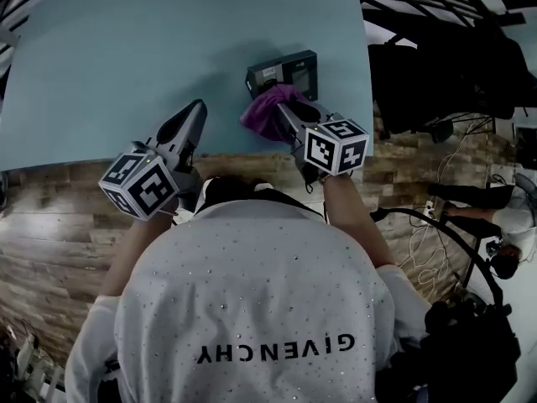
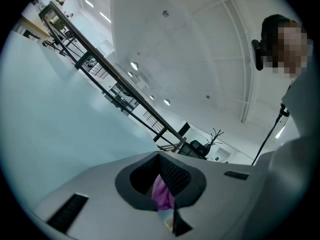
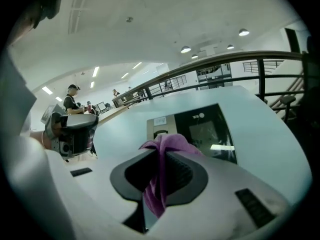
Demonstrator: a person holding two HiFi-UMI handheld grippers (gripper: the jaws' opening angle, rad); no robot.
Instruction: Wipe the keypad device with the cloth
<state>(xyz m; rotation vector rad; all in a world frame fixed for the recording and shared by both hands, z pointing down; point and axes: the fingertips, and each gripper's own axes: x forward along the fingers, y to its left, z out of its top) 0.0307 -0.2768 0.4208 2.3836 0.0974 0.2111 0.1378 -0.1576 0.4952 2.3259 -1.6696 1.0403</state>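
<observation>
The dark keypad device [image 1: 283, 74] lies flat near the front right of the light blue table [image 1: 126, 57]; in the right gripper view the keypad device [image 3: 202, 129] sits just beyond the jaws. My right gripper [image 1: 289, 112] is shut on a purple cloth [image 1: 264, 112], which bunches against the device's near edge. The cloth [image 3: 165, 144] hangs down between the closed pads of the right gripper [image 3: 162, 156]. My left gripper [image 1: 191, 117] hovers over the table's front edge, left of the cloth and apart from it, jaws together and empty. Through its narrow slot a sliver of purple cloth [image 2: 162, 194] shows.
The table's front edge meets a wood-plank floor [image 1: 67, 208]. Black chairs and gear [image 1: 436, 82] stand to the right, with cables [image 1: 436, 225] on the floor. A black railing [image 3: 225, 64] runs behind the table. A person [image 3: 70, 101] sits far off.
</observation>
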